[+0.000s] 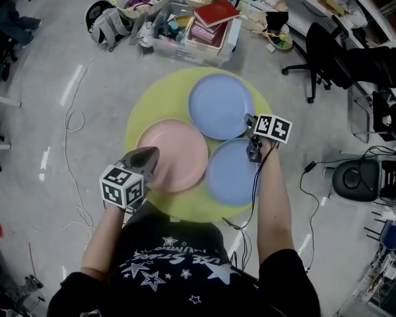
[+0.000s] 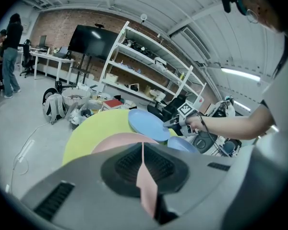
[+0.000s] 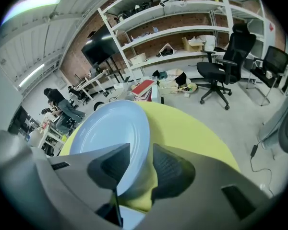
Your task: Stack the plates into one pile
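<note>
Left gripper (image 1: 149,156) pinches pink plate (image 1: 178,154) at 8 o'clock; right gripper (image 1: 249,119), jaws wide, straddles rim of far blue plate (image 1: 218,104) at 4 o'clock.

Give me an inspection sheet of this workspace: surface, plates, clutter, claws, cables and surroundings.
Surface: round yellow table, carrying three plates.
Job's things: pink plate, far blue plate and near blue plate are spread out, not yet in one pile.
Clutter: bin of books and a backpack on the floor beyond the table.
Grippers: left claw shut on the pink plate's rim; right claw open, the far blue plate's rim between its jaws.
Cables: white cable on the floor at left; black cable at right.
Surroundings: office chair, shelving, people at desks.
</note>
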Motion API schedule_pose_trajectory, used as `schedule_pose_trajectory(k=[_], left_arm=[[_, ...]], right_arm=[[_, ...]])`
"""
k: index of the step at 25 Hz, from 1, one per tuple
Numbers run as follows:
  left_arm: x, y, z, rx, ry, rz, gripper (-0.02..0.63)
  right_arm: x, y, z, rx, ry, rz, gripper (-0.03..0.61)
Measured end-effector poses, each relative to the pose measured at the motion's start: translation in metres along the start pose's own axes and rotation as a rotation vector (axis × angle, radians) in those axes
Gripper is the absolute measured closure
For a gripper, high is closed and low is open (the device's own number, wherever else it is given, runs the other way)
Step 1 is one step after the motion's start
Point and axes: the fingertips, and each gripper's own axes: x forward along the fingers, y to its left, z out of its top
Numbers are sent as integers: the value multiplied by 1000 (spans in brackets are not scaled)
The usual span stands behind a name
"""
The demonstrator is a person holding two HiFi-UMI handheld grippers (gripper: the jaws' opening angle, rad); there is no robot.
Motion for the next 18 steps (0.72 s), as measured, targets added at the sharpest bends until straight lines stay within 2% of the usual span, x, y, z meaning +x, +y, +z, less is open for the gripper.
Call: schedule_pose_trajectory(k=[7, 12, 18], left_arm=[[-3, 2, -7, -9, 20, 3, 591], [-3, 3, -10, -11, 27, 2, 591], [-4, 0, -13, -2, 29, -4, 591]], right_arm=[[13, -1, -3, 0, 71, -9, 441], [16, -3, -5, -41, 107, -41, 513], [7, 0, 1, -7, 62, -28, 530]])
